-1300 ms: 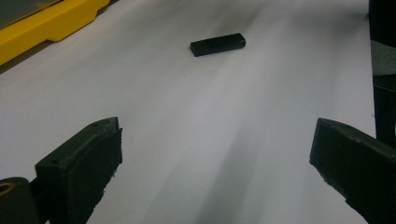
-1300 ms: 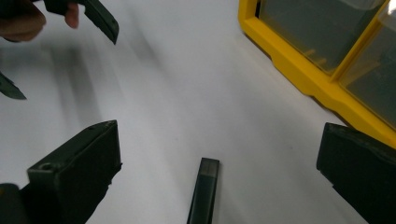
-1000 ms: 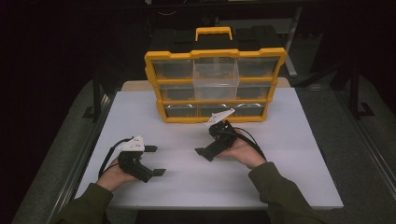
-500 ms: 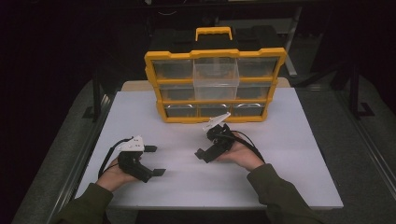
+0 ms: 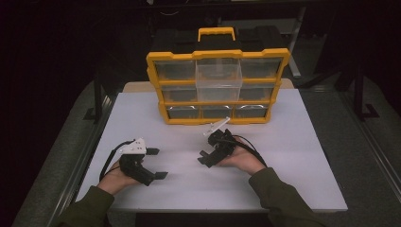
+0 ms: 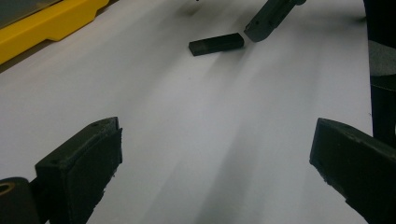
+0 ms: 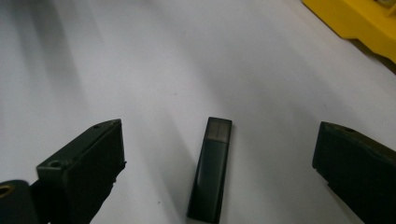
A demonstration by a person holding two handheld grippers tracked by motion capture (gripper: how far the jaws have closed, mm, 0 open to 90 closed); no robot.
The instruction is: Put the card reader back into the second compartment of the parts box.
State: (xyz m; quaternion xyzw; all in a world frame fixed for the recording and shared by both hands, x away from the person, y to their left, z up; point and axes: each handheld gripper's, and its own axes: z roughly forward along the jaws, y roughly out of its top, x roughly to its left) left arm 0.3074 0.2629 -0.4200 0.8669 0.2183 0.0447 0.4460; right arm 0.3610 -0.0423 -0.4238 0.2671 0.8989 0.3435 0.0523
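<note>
Two grippers sit low over the white table, and both stand wide open with nothing held. Down the right gripper view, a small black stick lies flat on the tabletop between the parted jaws: slim, rectangular, smooth, with a slightly paler cap at its far end, and touching neither jaw. From the left gripper view, that same stick rests well ahead on the sheet, with a tip of the other gripper just beside it. The jaws themselves look blocky, matte and dark. From the high view, the left gripper sits near the table's front edge, the right gripper nearer the middle. Behind them stands a yellow organiser with clear plastic drawers and a carry handle. The tabletop is smooth and pale; the room around it is dark.
</note>
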